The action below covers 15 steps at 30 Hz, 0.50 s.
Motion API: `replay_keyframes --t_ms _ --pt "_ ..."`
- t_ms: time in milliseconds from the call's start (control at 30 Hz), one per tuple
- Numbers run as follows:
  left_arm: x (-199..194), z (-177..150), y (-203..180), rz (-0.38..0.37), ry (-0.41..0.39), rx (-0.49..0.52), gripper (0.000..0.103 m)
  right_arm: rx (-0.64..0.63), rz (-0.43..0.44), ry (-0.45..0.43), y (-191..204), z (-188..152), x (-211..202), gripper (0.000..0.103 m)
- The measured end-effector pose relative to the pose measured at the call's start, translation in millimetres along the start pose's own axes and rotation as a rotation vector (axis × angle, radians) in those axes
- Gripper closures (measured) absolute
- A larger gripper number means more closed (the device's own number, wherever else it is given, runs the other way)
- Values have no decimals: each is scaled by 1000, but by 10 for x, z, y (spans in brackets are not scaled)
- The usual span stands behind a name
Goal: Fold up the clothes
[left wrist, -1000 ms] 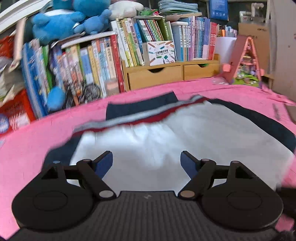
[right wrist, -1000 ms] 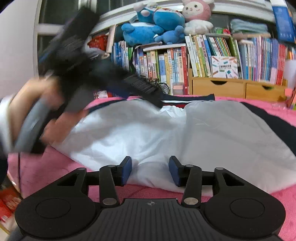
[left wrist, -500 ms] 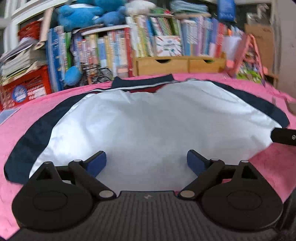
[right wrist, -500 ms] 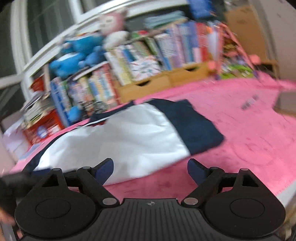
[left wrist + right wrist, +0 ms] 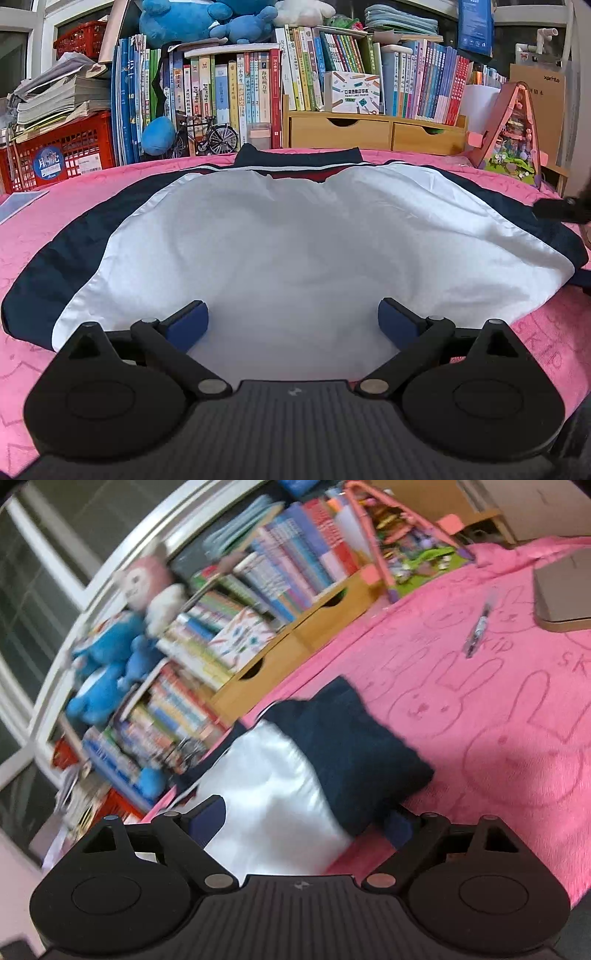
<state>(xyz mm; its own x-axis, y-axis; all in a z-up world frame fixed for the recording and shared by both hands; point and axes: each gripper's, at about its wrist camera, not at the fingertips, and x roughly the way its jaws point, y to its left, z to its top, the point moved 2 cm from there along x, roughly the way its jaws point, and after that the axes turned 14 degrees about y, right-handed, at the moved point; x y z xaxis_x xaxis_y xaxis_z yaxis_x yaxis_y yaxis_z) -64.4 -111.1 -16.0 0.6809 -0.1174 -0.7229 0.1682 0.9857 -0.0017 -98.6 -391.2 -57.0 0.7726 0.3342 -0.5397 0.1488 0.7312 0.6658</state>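
Right view blurred; jacket (image 5: pixel 295 251) hem hidden behind left gripper (image 5: pixel 293 325). Both jaws spread, empty; right gripper (image 5: pixel 306 821) over sleeve corner, books (image 5: pixel 258 92) behind.

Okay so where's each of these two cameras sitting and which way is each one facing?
Left wrist: on the left gripper, level, facing the jacket's white middle and the bookshelf; its own open blue-padded fingers show.
Right wrist: on the right gripper, rolled sideways, facing the jacket's navy end and the pink blanket; its open fingers show.
Shared: jacket, blanket, bookshelf, wooden drawers.
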Motion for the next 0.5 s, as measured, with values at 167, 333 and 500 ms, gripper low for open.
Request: replay_keyframes --t_ms 167,333,500 --pt "-1 2 -13 0 0 -1 3 55 -38 9 -70 142 102 39" --pt "-9 -8 -17 -3 -2 2 3 63 -63 55 -96 353 191 79" --pt "-17 -15 -15 -14 -6 6 3 -177 -5 94 595 605 236 85"
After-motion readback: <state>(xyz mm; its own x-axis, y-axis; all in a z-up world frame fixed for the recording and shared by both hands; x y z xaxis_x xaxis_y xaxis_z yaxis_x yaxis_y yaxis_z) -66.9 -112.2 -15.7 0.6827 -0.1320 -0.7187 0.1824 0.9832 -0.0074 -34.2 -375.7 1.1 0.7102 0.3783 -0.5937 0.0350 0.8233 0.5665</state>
